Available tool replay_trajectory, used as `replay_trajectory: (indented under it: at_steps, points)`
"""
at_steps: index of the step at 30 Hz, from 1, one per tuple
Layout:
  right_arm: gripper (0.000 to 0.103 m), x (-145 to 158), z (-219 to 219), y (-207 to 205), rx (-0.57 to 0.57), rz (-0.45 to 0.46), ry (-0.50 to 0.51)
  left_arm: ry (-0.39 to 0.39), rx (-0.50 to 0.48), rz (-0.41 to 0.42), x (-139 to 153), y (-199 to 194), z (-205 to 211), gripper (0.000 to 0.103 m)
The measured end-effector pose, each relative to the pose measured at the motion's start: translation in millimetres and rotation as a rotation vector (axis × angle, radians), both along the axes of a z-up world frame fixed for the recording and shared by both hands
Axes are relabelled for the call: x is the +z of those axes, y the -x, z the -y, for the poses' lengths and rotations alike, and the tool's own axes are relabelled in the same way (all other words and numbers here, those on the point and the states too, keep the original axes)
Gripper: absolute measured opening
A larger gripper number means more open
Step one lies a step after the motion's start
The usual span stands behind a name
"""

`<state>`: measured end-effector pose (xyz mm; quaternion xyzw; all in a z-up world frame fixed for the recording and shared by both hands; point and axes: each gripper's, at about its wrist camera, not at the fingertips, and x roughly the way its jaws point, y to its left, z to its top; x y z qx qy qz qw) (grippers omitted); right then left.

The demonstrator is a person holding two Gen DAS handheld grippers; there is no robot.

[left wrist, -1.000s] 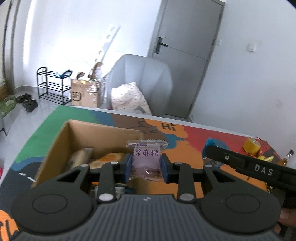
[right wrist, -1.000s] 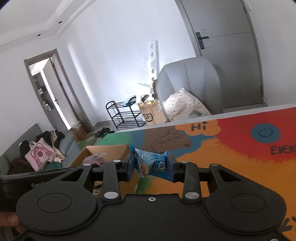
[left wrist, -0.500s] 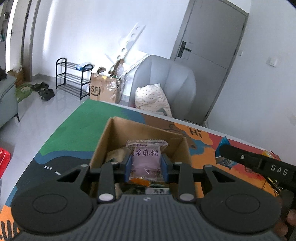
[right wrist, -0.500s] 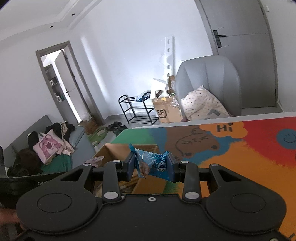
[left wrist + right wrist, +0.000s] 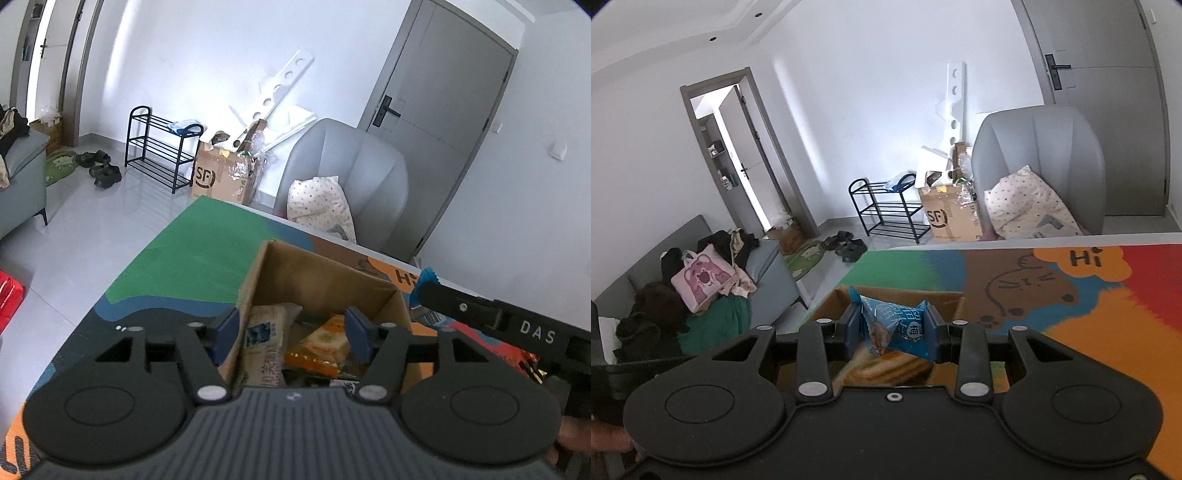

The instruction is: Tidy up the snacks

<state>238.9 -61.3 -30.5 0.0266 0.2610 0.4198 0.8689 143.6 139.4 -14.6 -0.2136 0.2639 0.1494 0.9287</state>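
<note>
Gone from the opening left gripper (image 5: 291,334), the purple packet; right gripper (image 5: 892,330) clamps its blue packet (image 5: 894,325) above the cardboard box (image 5: 945,297), directly below.

A lived-in home — a living room with a table

A grey sofa (image 5: 701,266) heaped with clothes and a pink bag (image 5: 703,277), a black shoe rack (image 5: 159,151) with sandals (image 5: 101,170) on the tiled floor beside it, a grey armchair (image 5: 351,173) holding a dotted pillow (image 5: 319,206), an open shipping carton (image 5: 221,177) against the wall — and a bright cartoon mat (image 5: 1089,288) covering the table.
</note>
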Motion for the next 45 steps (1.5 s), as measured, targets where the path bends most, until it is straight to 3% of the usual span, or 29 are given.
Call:
replay_trajectory:
  at_steps: [6,16,20,28,35,45]
  points:
    - [0.05,2,-2,6,-0.019,0.018,0.007,0.003,-0.008,0.003,-3,3,-4,0.075]
    - [0.06,2,31,9,-0.103,0.014,0.022,-0.014,-0.034,-0.005,-1,2,13,0.087]
    - [0.071,2,46,13,-0.139,0.017,0.023,-0.023,-0.044,-0.012,1,3,20,0.092]
    - [0.084,7,74,29,-0.194,0.04,0.012,-0.046,-0.064,-0.022,10,12,41,0.098]
    - [0.101,14,96,43,-0.236,0.063,0.016,-0.067,-0.087,-0.039,18,24,56,0.1]
    - [0.103,13,118,61,-0.26,0.051,0.017,-0.098,-0.127,-0.047,26,43,75,0.103]
